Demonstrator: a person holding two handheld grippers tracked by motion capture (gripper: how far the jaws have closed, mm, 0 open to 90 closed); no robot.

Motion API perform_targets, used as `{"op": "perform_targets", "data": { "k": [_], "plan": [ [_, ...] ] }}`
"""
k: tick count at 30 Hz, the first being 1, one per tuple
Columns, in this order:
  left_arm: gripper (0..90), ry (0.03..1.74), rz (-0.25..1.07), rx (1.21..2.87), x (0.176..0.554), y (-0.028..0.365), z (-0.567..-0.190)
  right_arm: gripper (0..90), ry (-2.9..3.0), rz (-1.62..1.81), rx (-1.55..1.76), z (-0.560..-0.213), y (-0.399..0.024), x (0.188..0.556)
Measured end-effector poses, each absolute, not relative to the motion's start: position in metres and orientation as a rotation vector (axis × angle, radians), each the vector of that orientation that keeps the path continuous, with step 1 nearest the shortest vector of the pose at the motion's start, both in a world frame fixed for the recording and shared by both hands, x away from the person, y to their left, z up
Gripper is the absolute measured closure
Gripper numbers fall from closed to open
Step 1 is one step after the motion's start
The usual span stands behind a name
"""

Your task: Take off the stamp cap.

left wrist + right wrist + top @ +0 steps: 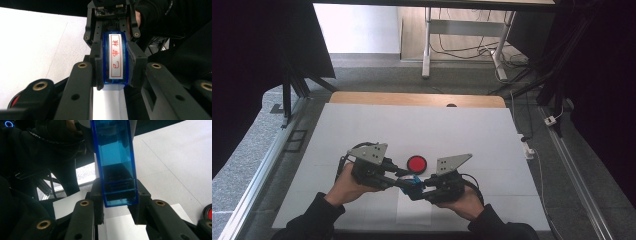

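Both grippers held one small blue stamp between them, just above the white sheet on the table. The left gripper was clenched on one end of it; in the left gripper view its pads pressed on the two blue sides, with the white label of red characters facing the camera. The right gripper was closed on the other end, where the clear blue cover rose straight up from between its jaws. Holding the stamp from both ends in this way probably served to pull the cover from the body. The red ink pad lay on the sheet just beyond the two grippers, perhaps ready for inking.
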State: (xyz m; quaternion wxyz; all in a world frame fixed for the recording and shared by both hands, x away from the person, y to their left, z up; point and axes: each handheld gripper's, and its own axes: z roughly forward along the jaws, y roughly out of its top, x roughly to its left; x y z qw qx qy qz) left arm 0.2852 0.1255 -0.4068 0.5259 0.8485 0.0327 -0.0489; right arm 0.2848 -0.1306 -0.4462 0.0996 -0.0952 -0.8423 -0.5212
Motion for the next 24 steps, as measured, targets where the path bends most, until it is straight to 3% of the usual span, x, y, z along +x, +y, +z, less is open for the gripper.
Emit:
{"op": "perform_targets", "data": {
  "k": [24],
  "plan": [
    [69.7, 0.097, -0.141, 1.936, 0.288, 0.142, -0.400, 69.6, -2.561, -1.500, -0.235, -0.448, -0.129, 0.280]
  ]
}}
